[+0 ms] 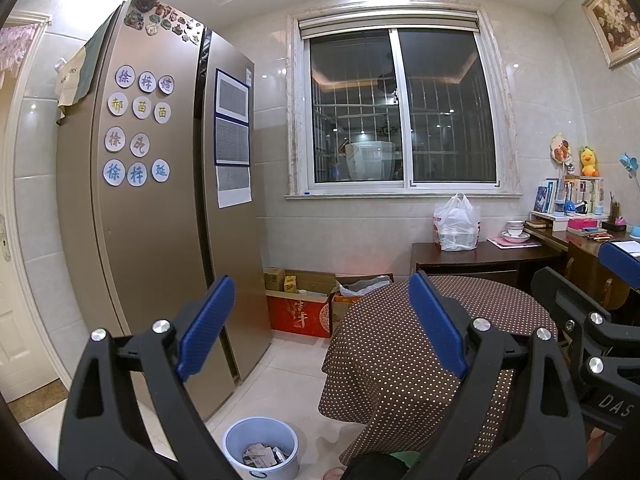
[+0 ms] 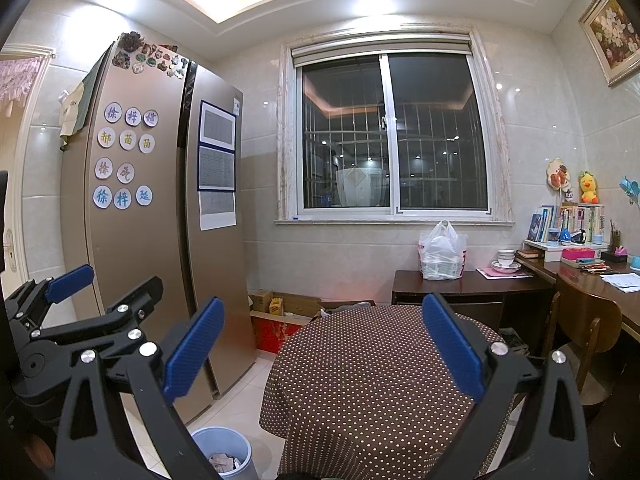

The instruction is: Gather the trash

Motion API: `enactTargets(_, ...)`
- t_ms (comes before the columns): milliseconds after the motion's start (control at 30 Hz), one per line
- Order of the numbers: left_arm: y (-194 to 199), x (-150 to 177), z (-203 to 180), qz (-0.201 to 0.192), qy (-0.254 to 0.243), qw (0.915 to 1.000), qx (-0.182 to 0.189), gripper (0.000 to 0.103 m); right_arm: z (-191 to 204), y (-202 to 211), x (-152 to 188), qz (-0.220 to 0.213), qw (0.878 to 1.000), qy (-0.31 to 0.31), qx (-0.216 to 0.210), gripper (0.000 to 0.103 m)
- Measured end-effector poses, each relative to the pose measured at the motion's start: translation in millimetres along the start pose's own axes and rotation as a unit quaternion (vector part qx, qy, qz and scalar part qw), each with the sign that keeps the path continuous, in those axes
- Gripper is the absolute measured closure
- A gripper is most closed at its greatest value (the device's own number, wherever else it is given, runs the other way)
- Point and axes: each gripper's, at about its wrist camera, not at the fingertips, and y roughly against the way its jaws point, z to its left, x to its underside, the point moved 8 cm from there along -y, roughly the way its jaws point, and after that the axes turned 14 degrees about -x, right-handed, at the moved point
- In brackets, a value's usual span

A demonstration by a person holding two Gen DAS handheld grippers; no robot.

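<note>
A pale blue waste bin (image 1: 240, 430) stands on the tiled floor between the fridge and the round table, low in both views. Crumpled paper scraps (image 1: 262, 456) lie inside it. My left gripper (image 1: 322, 326) is open, held level above the bin and the table's left edge, with nothing between its blue pads (image 1: 208, 328). My right gripper (image 2: 323, 351) is open too, its pads spread wide over the brown dotted tablecloth (image 2: 360, 368) and holding nothing. The two grippers sit side by side, each showing at the edge of the other's view. I see no loose trash on the table.
A tall gold fridge (image 1: 160, 220) fills the left. Cardboard boxes (image 1: 300, 300) sit on the floor under the window. A white plastic bag (image 1: 456, 224) rests on a dark desk (image 1: 500, 252). A wooden chair (image 2: 580, 328) and a cluttered desk stand at the right.
</note>
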Motion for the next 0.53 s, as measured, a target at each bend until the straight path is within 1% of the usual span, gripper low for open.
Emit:
enactTargets(300,1.3,3.5,0.2,0.004,-0.002,1.0,-0.003,0.016,1.9,-2.4,3.1,0.003,1.0,-0.001,-0.001,0.006)
enactTargets(533,-1.7,9.2,-2.2,0.019,-0.002,0.9998,-0.003,0.016,2.3,-7.6,10.1,0.01,1.0,-0.001,0.0,0.006)
